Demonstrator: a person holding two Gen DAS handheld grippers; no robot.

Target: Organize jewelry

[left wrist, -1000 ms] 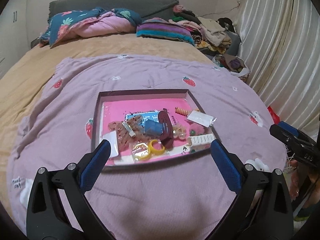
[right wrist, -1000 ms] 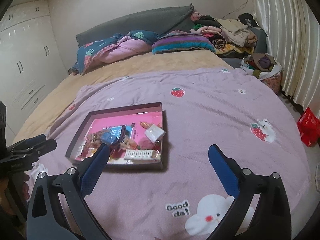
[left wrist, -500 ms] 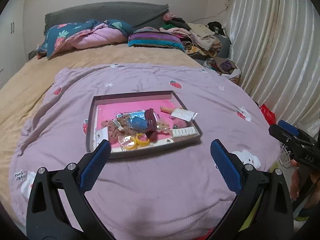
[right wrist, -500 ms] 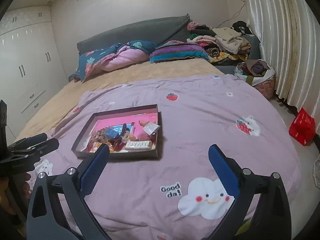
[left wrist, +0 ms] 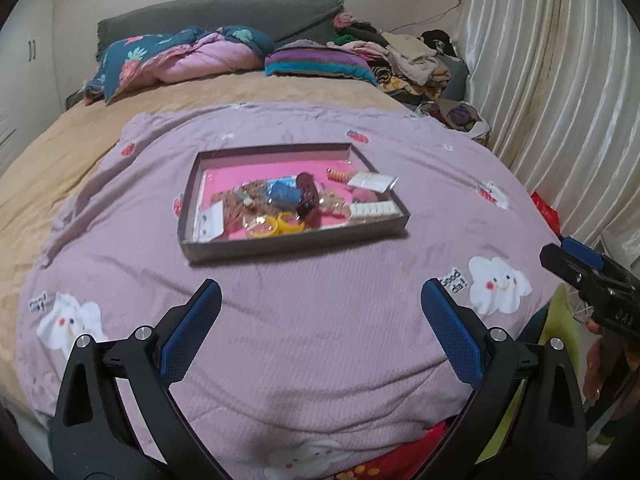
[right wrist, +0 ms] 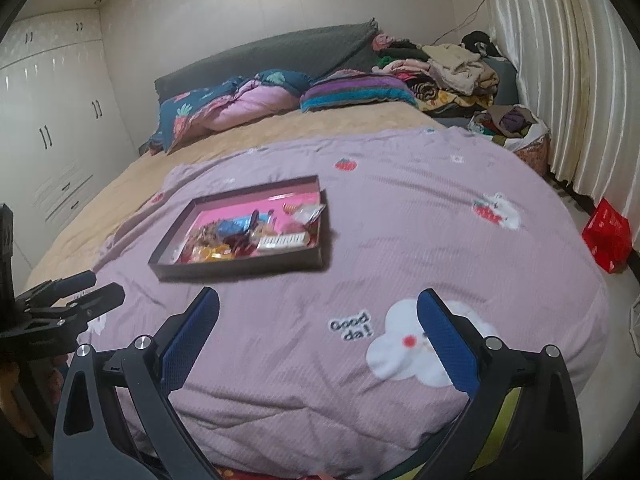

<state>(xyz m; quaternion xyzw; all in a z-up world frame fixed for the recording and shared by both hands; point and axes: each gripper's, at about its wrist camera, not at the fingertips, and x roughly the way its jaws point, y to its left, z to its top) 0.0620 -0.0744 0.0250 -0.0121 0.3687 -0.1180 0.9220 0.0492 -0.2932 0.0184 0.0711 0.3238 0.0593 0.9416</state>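
Observation:
A shallow dark box (left wrist: 304,240) with a pink floor lies on the purple blanket (left wrist: 320,340); it also shows in the right wrist view (right wrist: 240,268). It holds a pile of jewelry: yellow rings (left wrist: 290,224), a blue pouch (left wrist: 284,194), a dark red band (left wrist: 308,192), a white strip (left wrist: 374,210) and small packets. My left gripper (left wrist: 320,300) is open and empty, well short of the box. My right gripper (right wrist: 318,308) is open and empty, near the bed's front edge.
Pillows and a folded quilt (right wrist: 240,104) lie at the head of the bed. A heap of clothes (right wrist: 440,72) sits at the back right. Curtains (right wrist: 560,80) hang on the right, with a red bag (right wrist: 606,236) on the floor. White wardrobes (right wrist: 52,120) stand on the left.
Both grippers have pulled back from the box toward the bed's foot, so the box looks smaller and farther. Both stay open and empty.

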